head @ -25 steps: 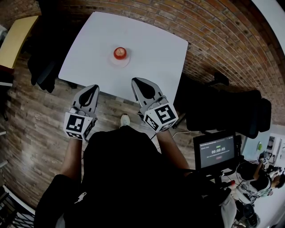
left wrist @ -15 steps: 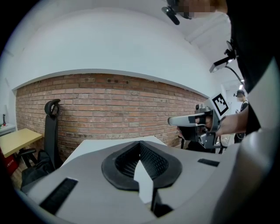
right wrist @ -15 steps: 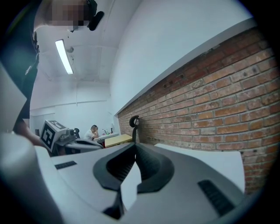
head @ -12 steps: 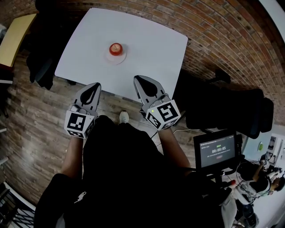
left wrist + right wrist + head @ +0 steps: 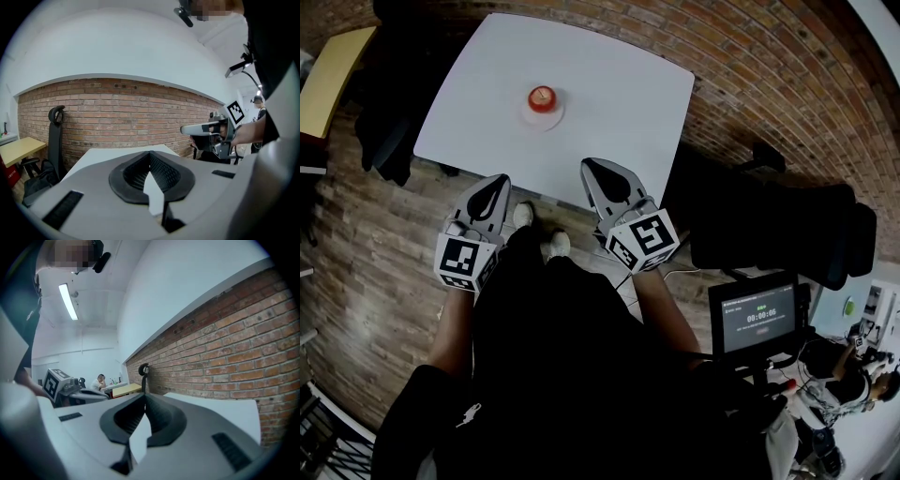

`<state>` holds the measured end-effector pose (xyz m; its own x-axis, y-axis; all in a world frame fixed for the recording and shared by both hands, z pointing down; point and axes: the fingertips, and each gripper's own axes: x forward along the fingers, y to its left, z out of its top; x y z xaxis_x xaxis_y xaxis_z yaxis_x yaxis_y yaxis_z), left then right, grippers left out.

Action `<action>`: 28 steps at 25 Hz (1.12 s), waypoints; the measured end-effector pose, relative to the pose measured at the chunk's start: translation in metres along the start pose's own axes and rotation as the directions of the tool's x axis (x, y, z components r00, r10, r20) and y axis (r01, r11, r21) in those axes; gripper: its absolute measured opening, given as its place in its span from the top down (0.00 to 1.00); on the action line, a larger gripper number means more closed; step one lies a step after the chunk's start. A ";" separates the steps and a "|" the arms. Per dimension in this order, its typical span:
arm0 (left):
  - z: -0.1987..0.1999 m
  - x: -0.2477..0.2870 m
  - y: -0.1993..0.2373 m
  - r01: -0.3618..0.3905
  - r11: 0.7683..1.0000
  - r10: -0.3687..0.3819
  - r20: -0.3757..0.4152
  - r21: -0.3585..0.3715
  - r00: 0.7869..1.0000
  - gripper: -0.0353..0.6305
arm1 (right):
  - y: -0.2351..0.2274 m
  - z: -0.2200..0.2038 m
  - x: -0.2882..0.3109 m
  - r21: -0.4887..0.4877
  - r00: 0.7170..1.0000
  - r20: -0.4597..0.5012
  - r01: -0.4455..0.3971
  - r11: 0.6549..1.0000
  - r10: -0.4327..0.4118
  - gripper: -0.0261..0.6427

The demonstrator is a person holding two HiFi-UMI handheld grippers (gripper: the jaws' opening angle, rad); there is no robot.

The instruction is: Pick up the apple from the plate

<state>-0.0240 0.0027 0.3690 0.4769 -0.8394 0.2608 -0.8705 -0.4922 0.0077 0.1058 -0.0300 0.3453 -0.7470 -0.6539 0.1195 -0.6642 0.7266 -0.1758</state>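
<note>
A red apple (image 5: pixel 542 95) sits on a small white plate (image 5: pixel 543 113) in the far half of a white table (image 5: pixel 609 103). Both grippers hover near the table's front edge, well short of the plate. My left gripper (image 5: pixel 499 179) is shut and holds nothing; its tips meet in the left gripper view (image 5: pixel 150 153). My right gripper (image 5: pixel 590 164) is also shut and empty, with its tips together in the right gripper view (image 5: pixel 143 395). Neither gripper view shows the apple or the plate. Each gripper view shows the other gripper off to one side.
A brick wall (image 5: pixel 769 66) runs behind and to the right of the table. Black office chairs stand at the right (image 5: pixel 778 230) and at the left (image 5: pixel 389 141). A yellow desk (image 5: pixel 333 80) is at far left, a timer screen (image 5: pixel 757 319) at lower right. The person's shoes (image 5: pixel 555 246) are by the table edge.
The right gripper has shifted slightly toward the table edge. A second shoe has come into sight below the table's front edge. Both grippers stay shut.
</note>
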 end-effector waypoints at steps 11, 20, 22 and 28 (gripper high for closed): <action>0.010 0.011 0.012 0.025 1.000 -0.025 0.021 0.006 0.999 0.94 | -0.002 0.010 0.012 -0.020 1.000 0.006 0.020 1.000 -0.020 0.95; 0.011 0.055 0.039 0.076 0.997 -0.076 -0.001 -0.005 0.997 0.94 | -0.029 0.011 0.054 -0.016 0.999 -0.017 0.043 0.999 -0.043 0.95; 0.013 0.065 0.046 0.087 0.996 -0.087 -0.005 -0.003 0.996 0.94 | -0.036 0.013 0.064 -0.012 0.999 -0.021 0.047 0.999 -0.047 0.95; 0.015 0.089 0.072 0.110 0.994 -0.110 -0.012 -0.007 0.994 0.94 | -0.049 0.017 0.098 -0.022 0.998 -0.031 0.049 0.999 -0.050 0.95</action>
<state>-0.0430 -0.1108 0.3781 0.5680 -0.7774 0.2703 -0.8137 -0.5797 0.0427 0.0651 -0.1333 0.3487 -0.7134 -0.6826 0.1588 -0.7007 0.6979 -0.1480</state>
